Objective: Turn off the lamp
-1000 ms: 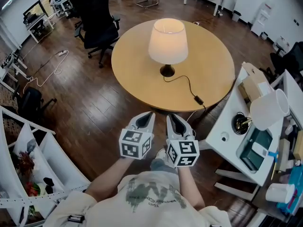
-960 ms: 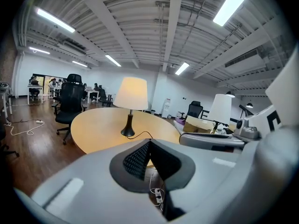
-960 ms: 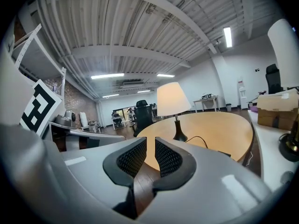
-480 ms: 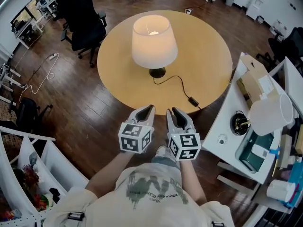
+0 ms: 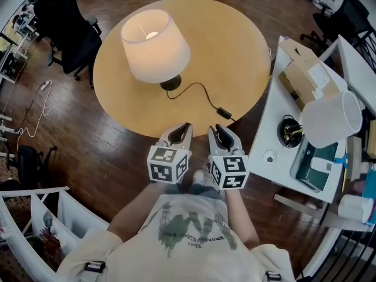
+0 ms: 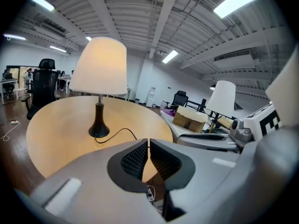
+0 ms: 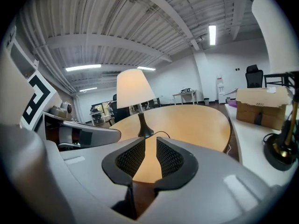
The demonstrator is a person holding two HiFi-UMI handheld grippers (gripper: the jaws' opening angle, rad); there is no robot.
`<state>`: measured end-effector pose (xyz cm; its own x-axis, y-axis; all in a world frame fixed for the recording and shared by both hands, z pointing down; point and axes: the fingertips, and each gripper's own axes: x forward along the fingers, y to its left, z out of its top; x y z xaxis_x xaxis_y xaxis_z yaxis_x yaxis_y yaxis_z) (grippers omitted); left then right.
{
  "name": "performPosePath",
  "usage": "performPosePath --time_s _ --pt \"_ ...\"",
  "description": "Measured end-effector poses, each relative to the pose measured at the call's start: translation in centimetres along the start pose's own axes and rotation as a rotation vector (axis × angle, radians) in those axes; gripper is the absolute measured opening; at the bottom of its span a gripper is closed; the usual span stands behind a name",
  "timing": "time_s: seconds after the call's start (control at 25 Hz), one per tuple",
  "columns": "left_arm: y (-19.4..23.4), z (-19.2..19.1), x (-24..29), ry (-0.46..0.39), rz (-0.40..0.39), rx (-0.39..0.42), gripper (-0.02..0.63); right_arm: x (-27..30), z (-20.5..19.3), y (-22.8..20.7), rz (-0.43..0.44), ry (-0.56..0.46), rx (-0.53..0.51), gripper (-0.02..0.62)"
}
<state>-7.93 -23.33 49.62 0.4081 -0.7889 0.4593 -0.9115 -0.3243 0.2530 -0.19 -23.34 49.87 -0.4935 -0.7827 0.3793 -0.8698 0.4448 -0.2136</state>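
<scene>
The lamp (image 5: 155, 46) glows, standing nearer the round table's (image 5: 247, 51) left edge. Both grippers have neared the near edge, by the cord switch (image 5: 224, 111). The left gripper (image 5: 187, 126) is clenched empty. The right gripper (image 5: 217, 128) has just been opening on nothing, probably readying for the switch.

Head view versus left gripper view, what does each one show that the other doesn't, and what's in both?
Only the head view shows the inline switch on the cord and the person's shirt. Only the left gripper view shows the ceiling lights and the left tool up close, pads together with nothing between them. Both show the lit lamp, its cord, the round wooden table and the cardboard box.
</scene>
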Motion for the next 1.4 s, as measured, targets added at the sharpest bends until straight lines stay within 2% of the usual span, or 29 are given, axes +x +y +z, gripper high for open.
performPosePath --time_s 0.4,0.64,0.96,1.2,1.4 --pt "0.1 0.0 4.3 0.076 -0.165 0.043 -0.004 3.1 -1.9 -5.2 -0.167 0.099 -0.084 0.08" --pt "1.2 -0.1 5.5 0.115 -0.226 0.061 -0.003 4.8 -3.3 -8.0 -0.261 0.151 -0.079 0.092" --pt "2.2 -0.3 6.6 0.137 -0.249 0.06 -0.003 6.5 -5.5 -9.9 -0.305 0.249 -0.162 0.109" --pt "3.1 -0.8 7.0 0.153 -0.238 0.052 -0.004 7.5 -6.6 -11.1 -0.336 0.321 -0.265 0.107" --pt "3.9 -0.9 7.0 0.159 -0.225 0.047 -0.004 8.6 -7.0 -11.7 -0.346 0.353 -0.294 0.097"
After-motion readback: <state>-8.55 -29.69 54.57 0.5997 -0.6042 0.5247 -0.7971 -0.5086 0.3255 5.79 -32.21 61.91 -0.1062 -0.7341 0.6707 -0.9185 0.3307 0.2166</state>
